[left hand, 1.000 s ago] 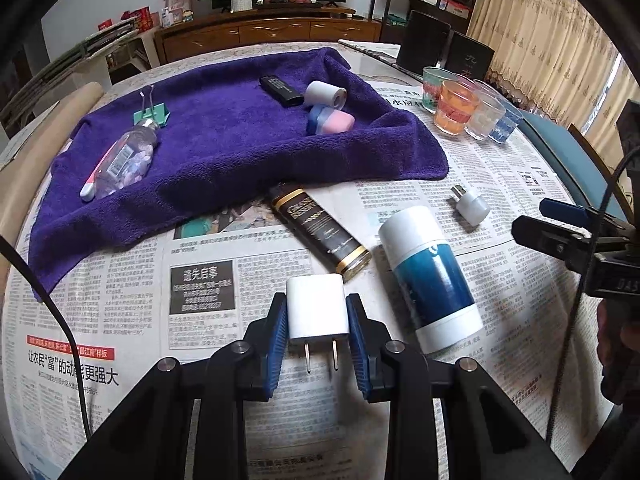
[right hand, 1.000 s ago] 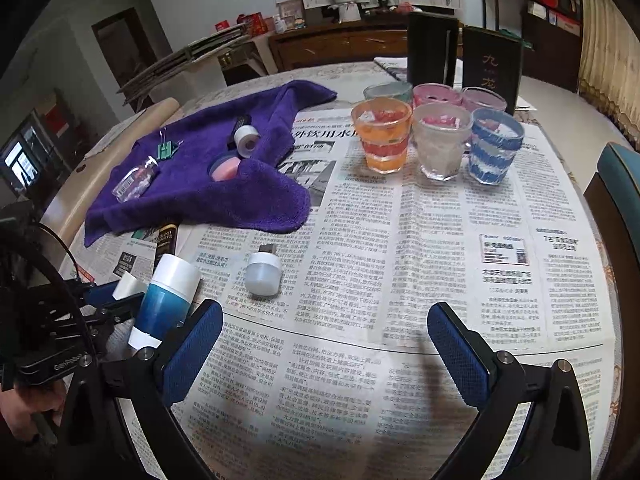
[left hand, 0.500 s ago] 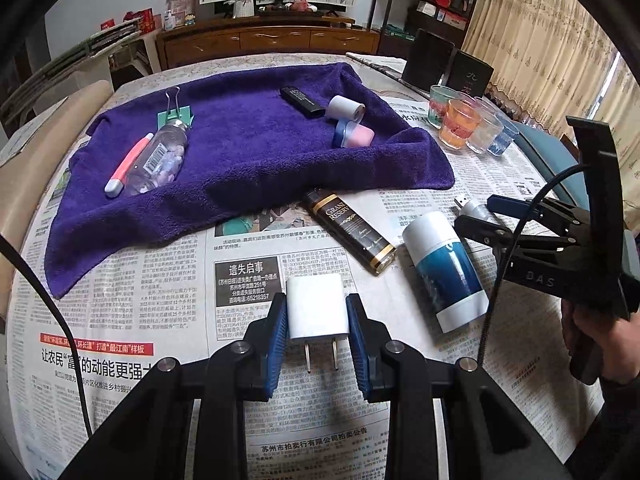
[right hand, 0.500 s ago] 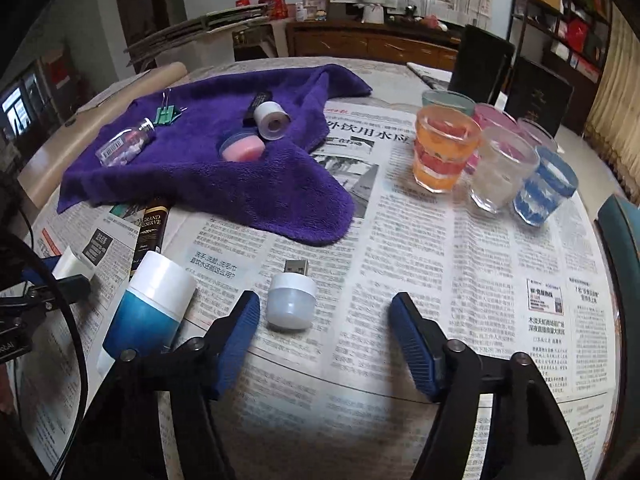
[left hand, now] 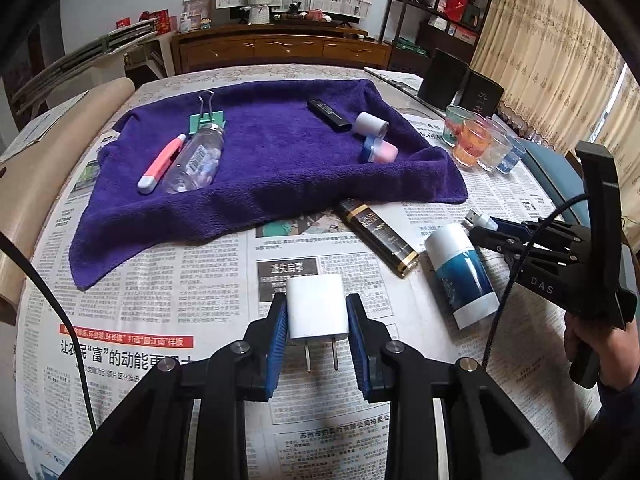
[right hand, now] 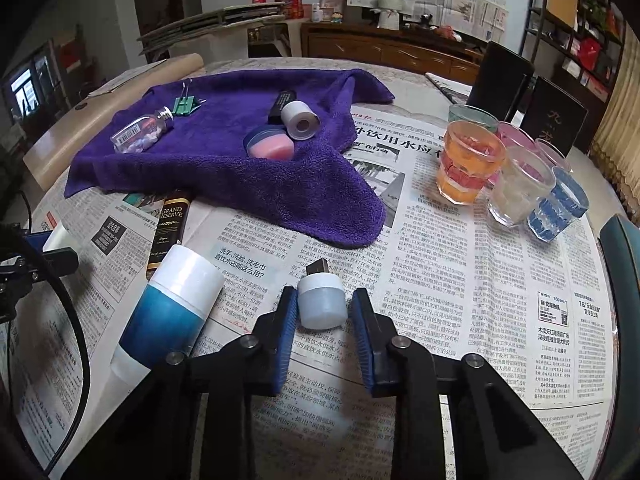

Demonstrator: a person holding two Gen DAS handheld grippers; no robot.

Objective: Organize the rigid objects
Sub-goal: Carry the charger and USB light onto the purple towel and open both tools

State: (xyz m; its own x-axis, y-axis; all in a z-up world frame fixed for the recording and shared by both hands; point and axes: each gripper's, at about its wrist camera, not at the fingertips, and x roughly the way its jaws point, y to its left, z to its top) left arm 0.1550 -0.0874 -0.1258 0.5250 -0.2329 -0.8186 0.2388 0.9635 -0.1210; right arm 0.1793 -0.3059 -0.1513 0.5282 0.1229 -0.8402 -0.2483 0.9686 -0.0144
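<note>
My left gripper (left hand: pixel 316 316) is shut on a white plug adapter (left hand: pixel 316 306), prongs toward me, held above the newspaper. My right gripper (right hand: pixel 325 312) has its blue pads on either side of a small white USB light (right hand: pixel 322 306) that lies on the newspaper; the left pad touches it and a thin gap shows at the right pad. A purple towel (left hand: pixel 276 160) holds a clear bottle (left hand: pixel 196 160), a pink pen (left hand: pixel 160 164), a green binder clip (left hand: pixel 206 120), a black stick (left hand: pixel 328 114), a white tape roll (left hand: pixel 370 124) and a pink-blue case (left hand: pixel 378 150).
A blue-white cylinder (right hand: pixel 168 312) lies left of the USB light, beside a black-gold box (right hand: pixel 168 228). Several coloured glasses (right hand: pixel 468 164) stand at the right rear, with dark boxes (right hand: pixel 500 80) behind. Newspaper (right hand: pixel 500 300) covers the table.
My right gripper moved forward over the USB light and its jaws narrowed from wide open to close around it. My left gripper, still holding the plug adapter, drew back a little.
</note>
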